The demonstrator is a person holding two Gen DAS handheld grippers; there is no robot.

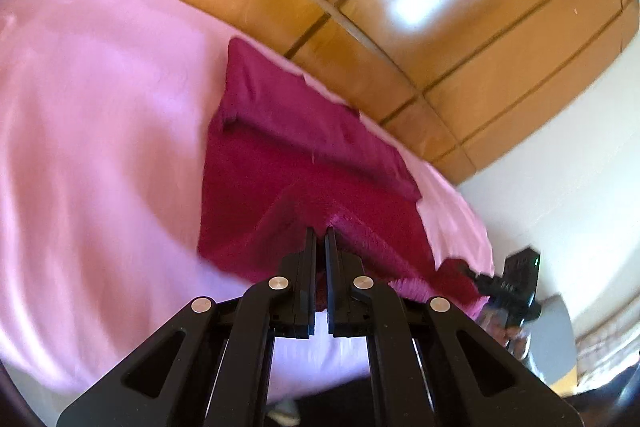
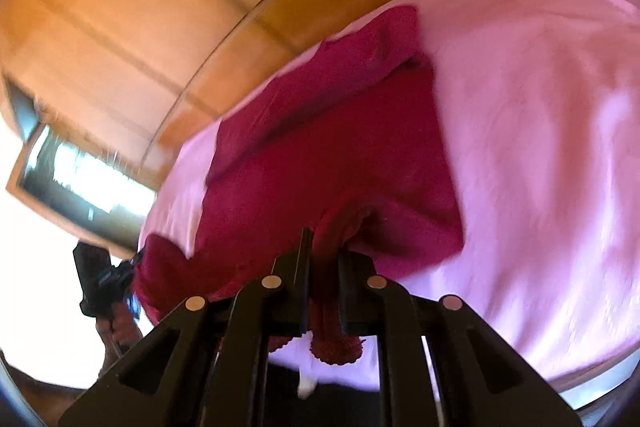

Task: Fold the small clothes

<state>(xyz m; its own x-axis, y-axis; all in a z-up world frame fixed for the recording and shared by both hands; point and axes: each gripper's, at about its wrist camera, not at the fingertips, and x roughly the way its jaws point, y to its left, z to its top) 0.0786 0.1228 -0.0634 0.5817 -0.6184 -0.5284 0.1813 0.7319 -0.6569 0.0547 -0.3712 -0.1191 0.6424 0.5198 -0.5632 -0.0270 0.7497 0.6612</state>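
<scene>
A dark magenta garment (image 1: 304, 155) lies on a pink bed sheet (image 1: 88, 131), its far part folded over. My left gripper (image 1: 320, 233) is shut on its near edge and lifts it a little. In the right wrist view the same garment (image 2: 340, 147) spreads over the sheet (image 2: 540, 131). My right gripper (image 2: 324, 247) is shut on a bunched hem of it, which hangs down between the fingers. Each gripper shows in the other's view, the right gripper (image 1: 508, 287) at the garment's right corner, the left gripper (image 2: 100, 279) at its left corner.
A wooden panelled wardrobe (image 1: 400, 7) stands behind the bed. A white wall (image 1: 560, 187) is at the right. A wooden-framed window (image 2: 72, 179) shows at the left of the right wrist view. The bed's near edge is just below the grippers.
</scene>
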